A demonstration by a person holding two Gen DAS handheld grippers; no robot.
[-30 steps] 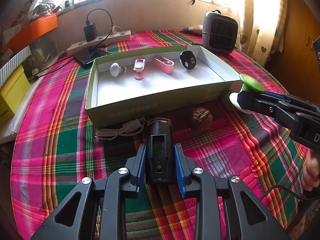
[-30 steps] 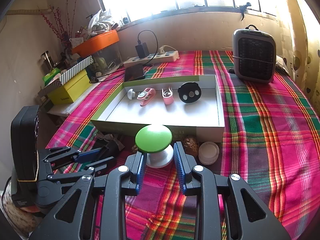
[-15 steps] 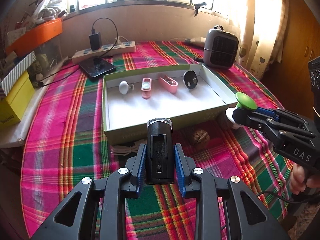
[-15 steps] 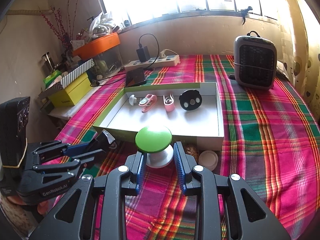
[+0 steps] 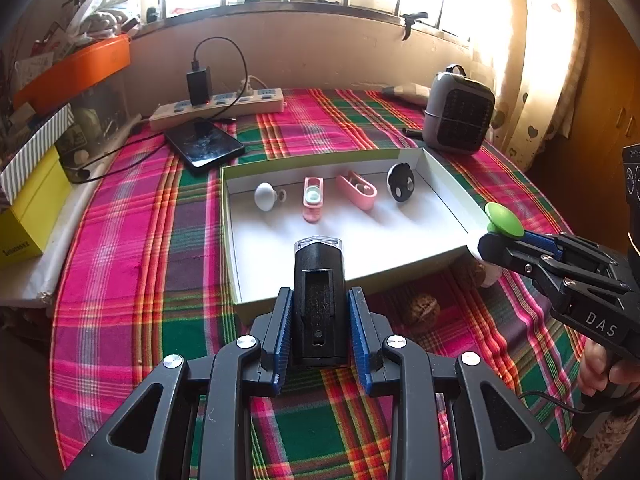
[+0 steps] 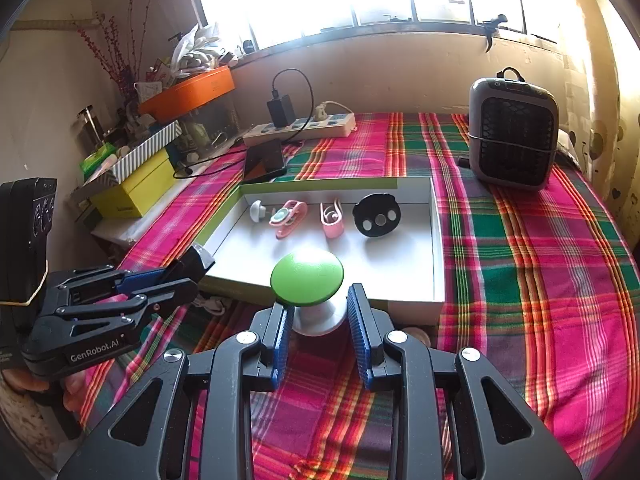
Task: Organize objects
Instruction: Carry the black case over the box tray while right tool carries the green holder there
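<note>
My left gripper point(image 5: 320, 300) is shut on a black light point(image 5: 318, 276) with a clear front lens, held above the near wall of the green-rimmed white box point(image 5: 440, 188). My right gripper point(image 6: 320, 312) is shut on the white stem of a green-capped knob point(image 6: 307, 278), just before the box's front edge point(image 6: 400, 304). In the box's far row lie a white knob point(image 5: 265, 196), a pink clip point(image 5: 313, 198), a pink case point(image 5: 357, 191) and a black round piece point(image 5: 401, 182). The right gripper point(image 5: 520, 248) shows at the box's right corner, and the left gripper point(image 6: 160, 284) at the box's left corner.
A walnut point(image 5: 424, 309) lies on the plaid cloth in front of the box, and a white cable point(image 6: 212, 302) beside it. A grey heater point(image 5: 458, 118) stands at the back right. A power strip point(image 5: 224, 106) and a phone point(image 5: 204, 146) lie behind the box, a yellow box point(image 5: 32, 208) at left.
My left gripper has risen and drawn back with the black light, so the box now sits lower and further off in its view. The right gripper has stayed nearly still.
</note>
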